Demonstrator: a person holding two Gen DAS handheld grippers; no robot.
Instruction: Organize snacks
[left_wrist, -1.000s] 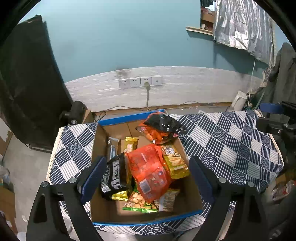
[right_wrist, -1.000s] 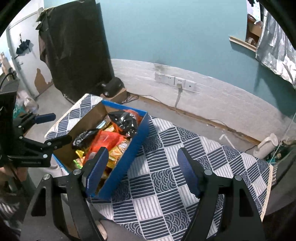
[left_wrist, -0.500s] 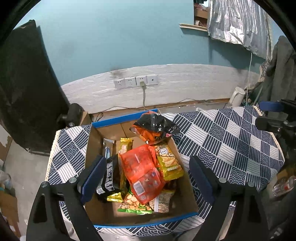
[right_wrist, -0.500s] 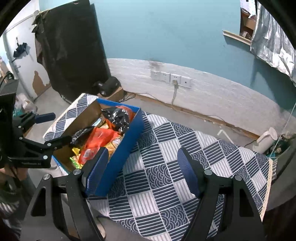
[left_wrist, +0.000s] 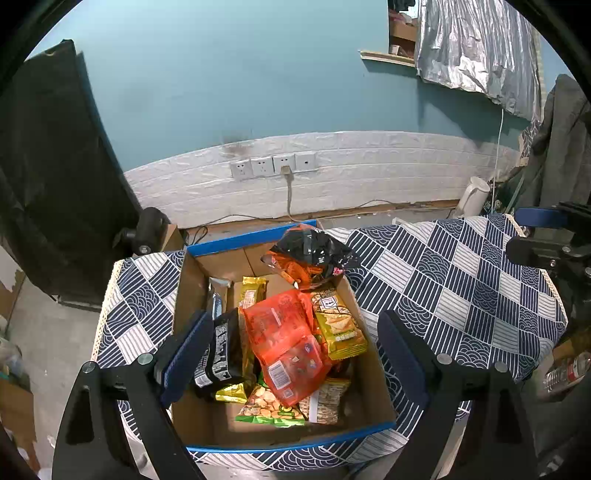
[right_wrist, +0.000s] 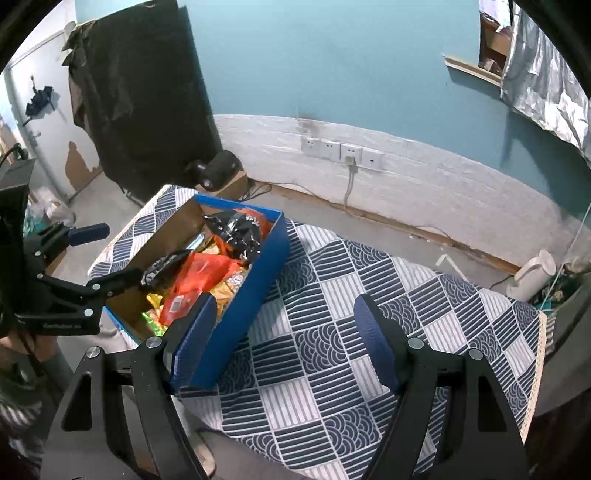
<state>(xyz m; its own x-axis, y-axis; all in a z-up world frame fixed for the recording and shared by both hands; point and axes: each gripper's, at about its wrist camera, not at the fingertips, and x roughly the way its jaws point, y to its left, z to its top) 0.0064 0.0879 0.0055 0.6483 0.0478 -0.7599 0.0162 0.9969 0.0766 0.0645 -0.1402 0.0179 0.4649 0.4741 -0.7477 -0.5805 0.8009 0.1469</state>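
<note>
Left wrist view: left gripper (left_wrist: 291, 350) wide and empty above box (left_wrist: 295, 430); orange packet (left_wrist: 284, 343) at 12 o'clock looks light, crinkly; pinch its edge. Right gripper (right_wrist: 284, 339) also wide.

Checked blue-white tablecloth (right_wrist: 332, 350), white wall sockets (left_wrist: 273, 166) — one plugged, white kettle (right_wrist: 532, 273), silver foil sheet (left_wrist: 476, 51)

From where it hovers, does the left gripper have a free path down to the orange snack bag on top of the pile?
Probably yes. The left gripper is open above the box, and the orange snack bag lies on top of the pile between its fingers, with nothing covering it.
</note>
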